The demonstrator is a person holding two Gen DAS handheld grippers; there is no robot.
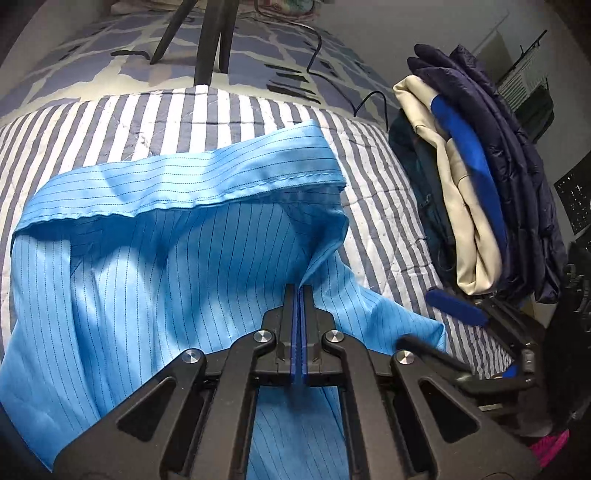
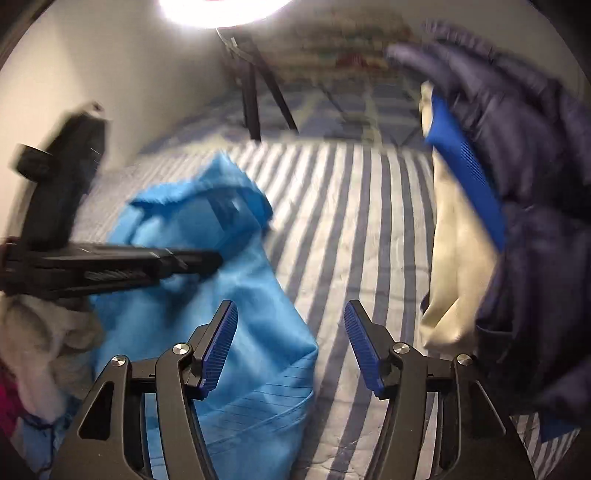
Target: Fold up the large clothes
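A large light-blue pinstriped garment (image 1: 155, 236) lies bunched on the striped bedspread (image 1: 147, 110). My left gripper (image 1: 299, 291) is shut on a fold of this garment near its right edge. In the right wrist view the same garment (image 2: 229, 295) lies at the left, with the left gripper's body (image 2: 110, 262) reaching in over it. My right gripper (image 2: 291, 314) is open and empty, above the garment's right edge and the bedspread (image 2: 362, 221). The right gripper's blue pad (image 1: 456, 306) shows at the right of the left wrist view.
A stack of folded clothes, with cream (image 1: 465, 206), blue and dark navy quilted (image 1: 517, 166) pieces, stands at the right of the bed; it also shows in the right wrist view (image 2: 517, 221). Tripod legs (image 1: 214, 40) stand at the back. A bright lamp (image 2: 221, 11) glares overhead.
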